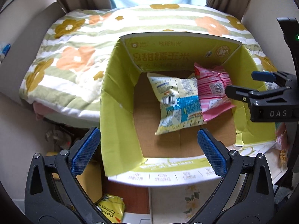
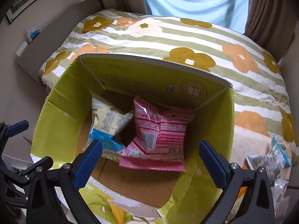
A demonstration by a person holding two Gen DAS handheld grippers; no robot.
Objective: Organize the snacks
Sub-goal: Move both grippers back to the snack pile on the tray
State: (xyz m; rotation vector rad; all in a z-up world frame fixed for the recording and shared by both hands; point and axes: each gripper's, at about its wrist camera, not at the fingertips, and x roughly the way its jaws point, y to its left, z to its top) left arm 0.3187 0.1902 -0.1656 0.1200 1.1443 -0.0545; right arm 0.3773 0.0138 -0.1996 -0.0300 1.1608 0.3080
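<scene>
Both tongs, left (image 1: pixel 149 149) and right (image 2: pixel 150 158), gape wide and empty above the box (image 2: pixel 56 115); pink pack (image 2: pixel 160 130) and yellow pack (image 1: pixel 177 100) lie inside, below them.

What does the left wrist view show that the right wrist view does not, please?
Only the left wrist view shows a yellow potato snack bag lying below the box, outside it.

Only the right wrist view shows loose snack packets beside the box at the picture's right, and a corn picture on the box's near flap.

Both show the green cardboard box on the flowered bedding, holding a yellow-and-blue snack bag and a pink striped snack bag. Both also show the left gripper and right gripper, jaws open and empty.
</scene>
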